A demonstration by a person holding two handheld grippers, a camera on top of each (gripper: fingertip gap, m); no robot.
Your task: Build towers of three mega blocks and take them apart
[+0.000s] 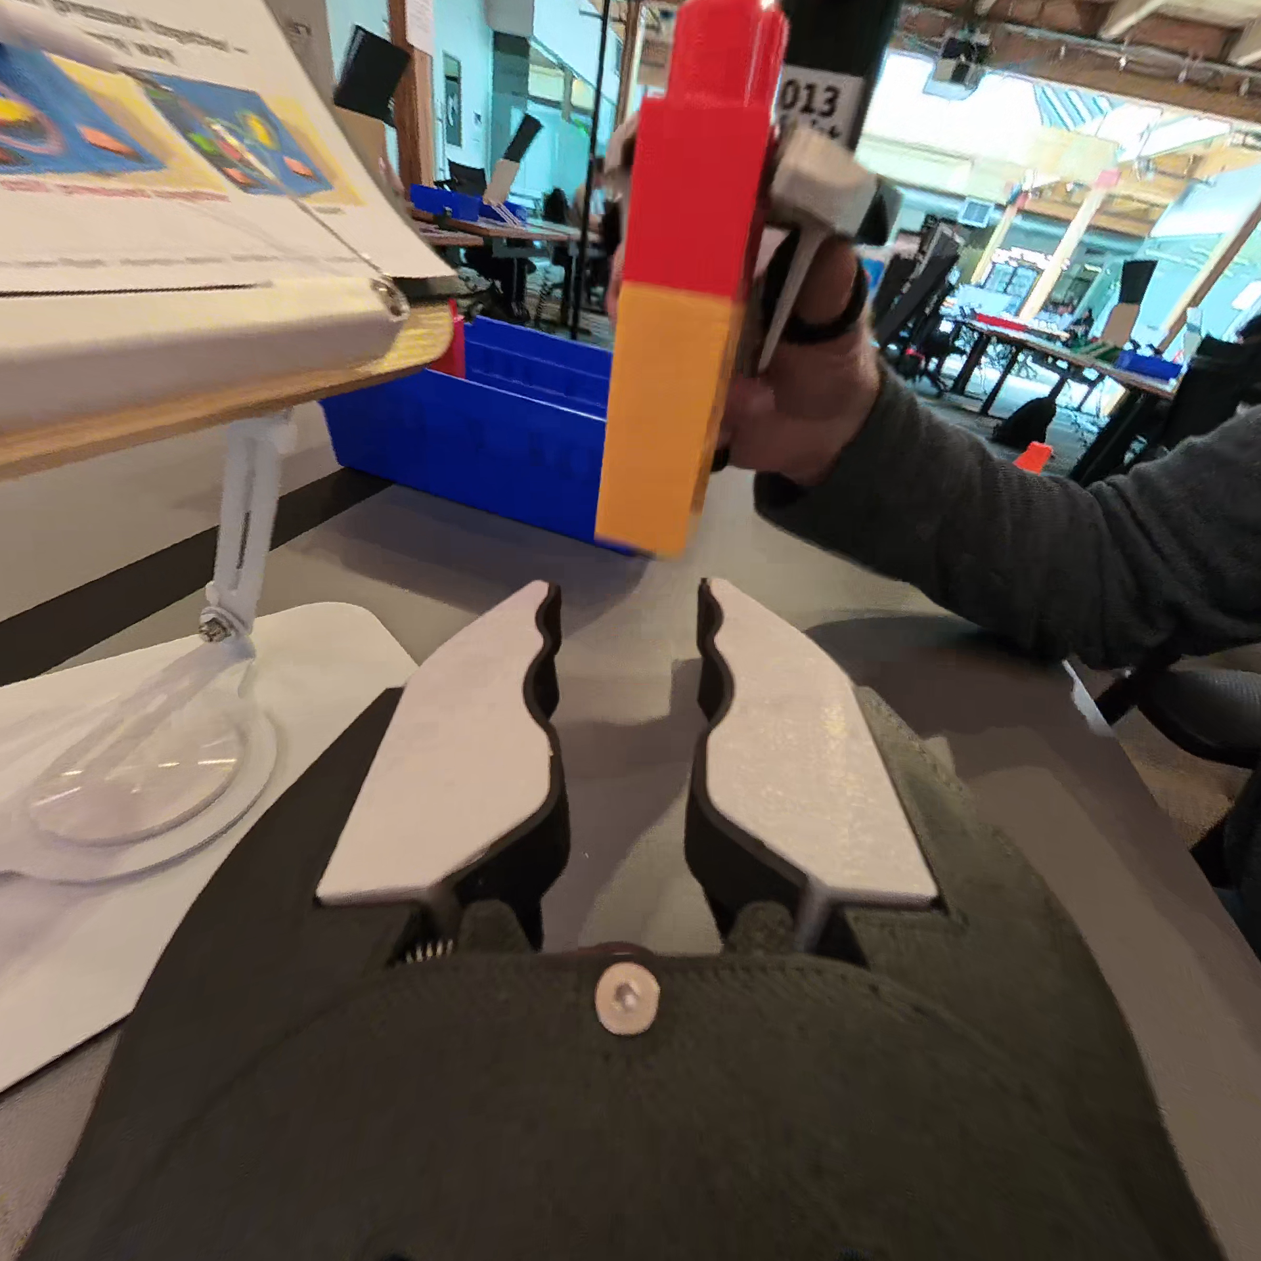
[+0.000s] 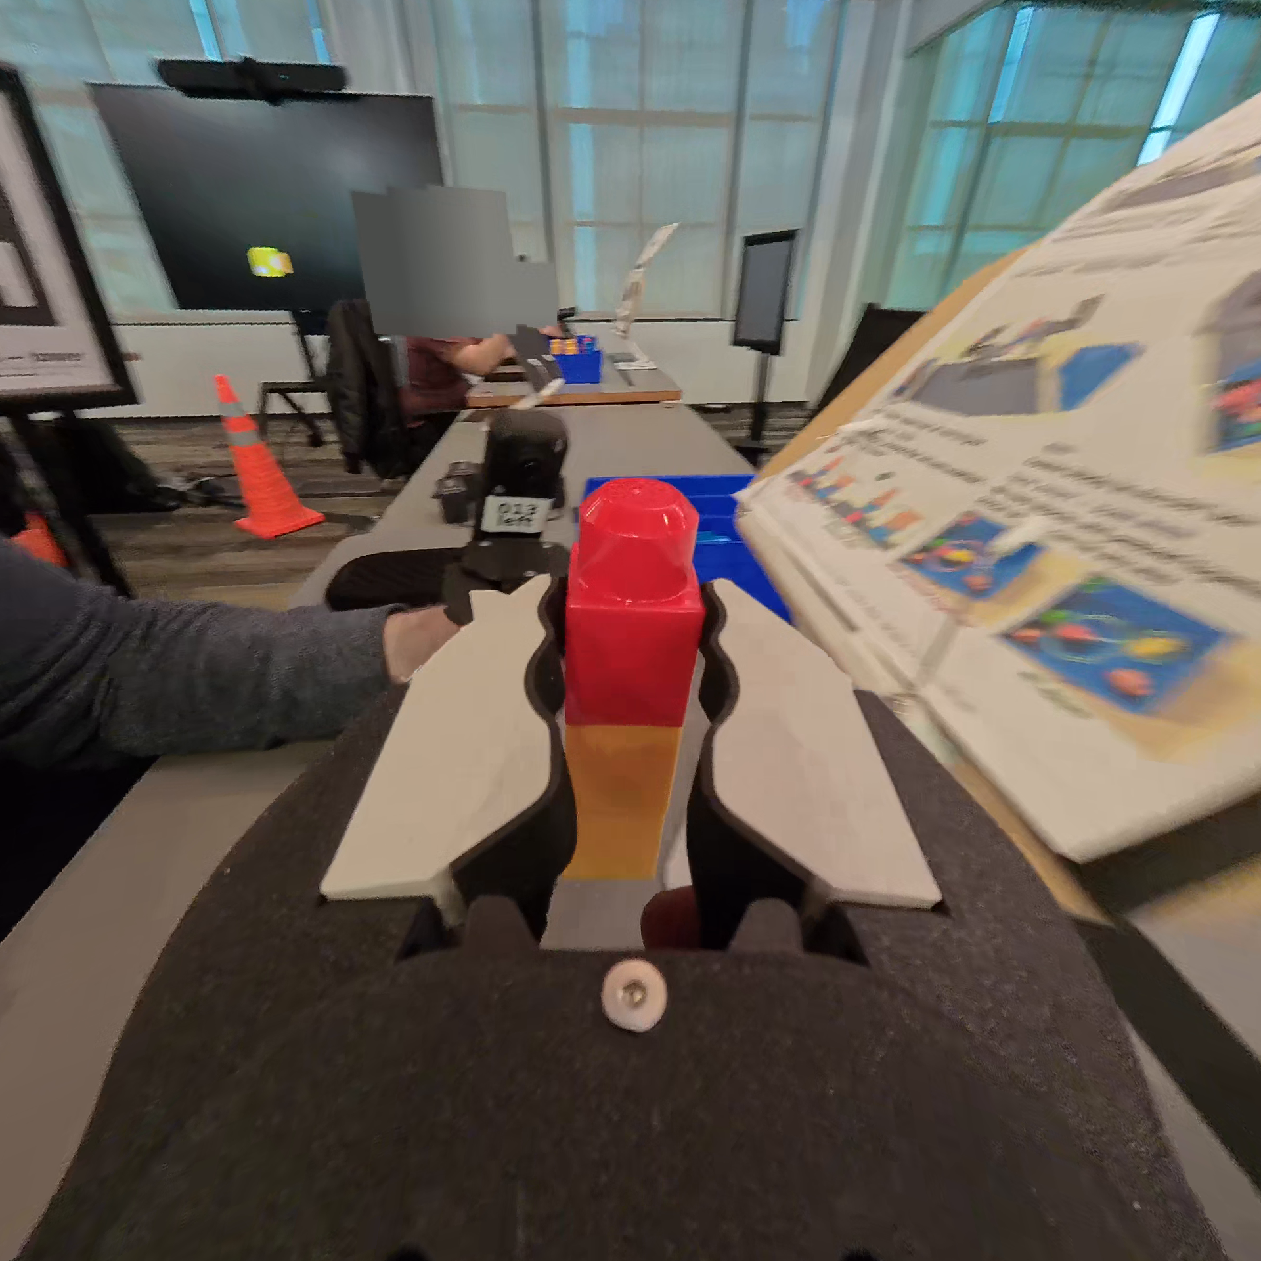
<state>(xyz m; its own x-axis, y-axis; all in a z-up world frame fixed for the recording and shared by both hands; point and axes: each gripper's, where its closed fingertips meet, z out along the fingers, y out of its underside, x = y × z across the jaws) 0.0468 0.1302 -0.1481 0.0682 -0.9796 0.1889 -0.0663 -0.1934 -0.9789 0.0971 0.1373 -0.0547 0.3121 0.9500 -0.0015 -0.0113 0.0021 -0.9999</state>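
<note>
A two-block tower, a red block [image 1: 696,170] on a yellow-orange block [image 1: 662,423], hangs blurred just above the grey table [image 1: 921,689]. My right gripper [image 2: 631,600] is shut on it, fingertips on either side of the red block [image 2: 634,655], with the orange block [image 2: 617,798] between the fingers lower down. In the left wrist view the right gripper [image 1: 785,225] and a hand hold the tower from the right. My left gripper [image 1: 628,614] is open and empty, low over the table, just short of the tower's base. It shows in the right wrist view [image 2: 501,573] behind the tower.
A blue bin [image 1: 477,437] stands on the table behind the tower and also shows in the right wrist view [image 2: 682,491]. A tilted instruction board [image 1: 170,205] on a white stand [image 1: 136,785] overhangs the left side. The table's edge runs along the right.
</note>
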